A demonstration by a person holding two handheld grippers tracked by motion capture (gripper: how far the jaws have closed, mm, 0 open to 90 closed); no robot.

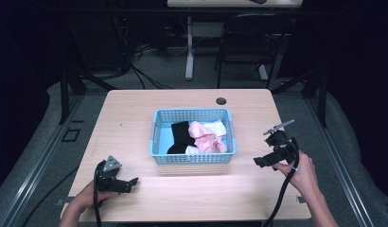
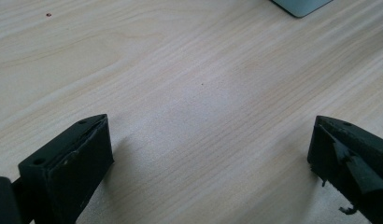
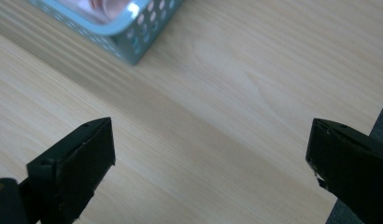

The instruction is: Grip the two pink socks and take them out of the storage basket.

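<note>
Hand-held gripper [image 2: 210, 154] jaws blocky, matte black; perforated plastic basket [image 1: 194, 158] rectangular.

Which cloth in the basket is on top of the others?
The pink cloth in the basket; it lies bunched over the white cloth, beside the black one.

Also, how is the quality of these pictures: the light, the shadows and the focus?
High view: the table is evenly lit, the room behind very dark, and the blue basket casts a soft shadow toward the person. Left gripper view: sharp wood grain, with faint shadows beside the open jaws. Right gripper view: the basket corner is blurred.
</note>
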